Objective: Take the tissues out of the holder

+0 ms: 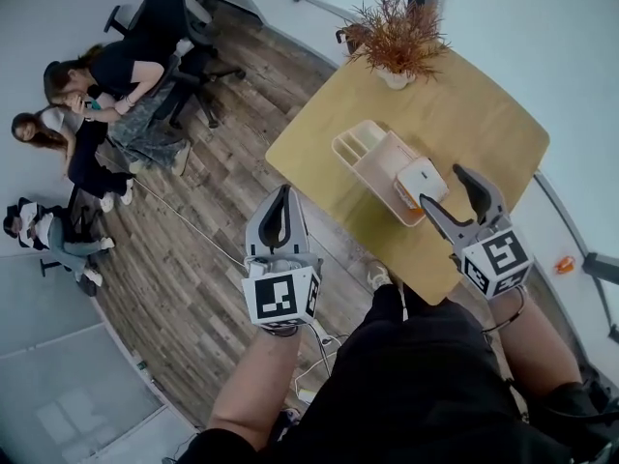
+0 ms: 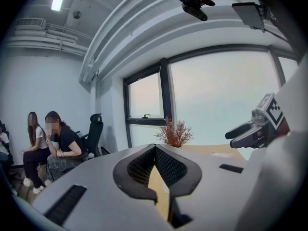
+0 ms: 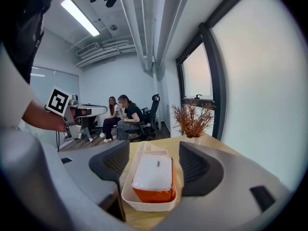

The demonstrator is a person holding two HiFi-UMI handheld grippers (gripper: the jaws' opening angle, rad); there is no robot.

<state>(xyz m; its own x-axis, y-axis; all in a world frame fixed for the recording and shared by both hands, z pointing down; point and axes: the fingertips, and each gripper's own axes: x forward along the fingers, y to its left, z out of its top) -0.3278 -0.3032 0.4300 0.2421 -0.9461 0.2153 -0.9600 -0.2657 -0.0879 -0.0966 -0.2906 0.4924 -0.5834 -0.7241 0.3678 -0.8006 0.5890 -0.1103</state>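
A cream holder (image 1: 366, 153) lies on the wooden table (image 1: 484, 114). A white and orange tissue pack (image 1: 420, 180) sits in the holder's near end. My right gripper (image 1: 441, 186) hovers at that end, open. In the right gripper view the tissue pack (image 3: 153, 174) lies in the holder (image 3: 144, 203) between the spread jaws of my right gripper (image 3: 153, 150), and the pads do not touch it. My left gripper (image 1: 282, 193) is off the table's left edge, above the floor. The left gripper (image 2: 155, 150) has its jaws meeting at the tip with nothing between them.
A potted dried plant (image 1: 397, 37) stands at the table's far corner. The holder's far compartments look empty. Seated people (image 1: 116, 85) and an office chair (image 1: 174, 17) are across the wooden floor at left. Windows run along the table's far side.
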